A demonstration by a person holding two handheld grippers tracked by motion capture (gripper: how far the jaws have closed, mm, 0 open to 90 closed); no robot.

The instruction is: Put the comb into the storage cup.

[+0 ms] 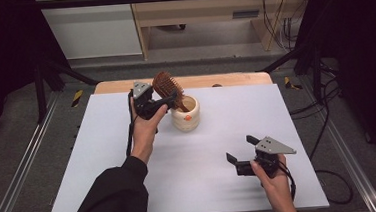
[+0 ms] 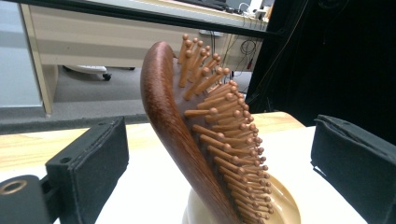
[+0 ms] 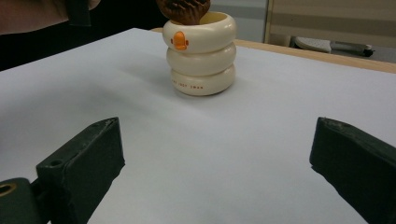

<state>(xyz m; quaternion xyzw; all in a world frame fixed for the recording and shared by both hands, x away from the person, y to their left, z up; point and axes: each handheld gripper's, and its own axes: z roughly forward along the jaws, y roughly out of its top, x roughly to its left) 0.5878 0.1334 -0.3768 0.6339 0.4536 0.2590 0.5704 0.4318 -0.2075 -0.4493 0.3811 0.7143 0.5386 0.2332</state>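
A cream cup [image 1: 186,114] stands on the white table [image 1: 104,157] toward its far side; a brown hairbrush [image 1: 167,88] leans in it, handle down, bristled head up and tilted left; the left gripper [image 1: 162,104] sits at the brush, just left of the cup; the right gripper [image 1: 239,157] hovers near the front edge, well apart, jaws spread.

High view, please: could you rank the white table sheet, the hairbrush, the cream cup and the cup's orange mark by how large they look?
1. White table sheet, far the largest.
2. Hairbrush and cream cup: they look alike, and the brush's handle end is hidden in the cup, so no ranking.
3. Orange mark, smallest.
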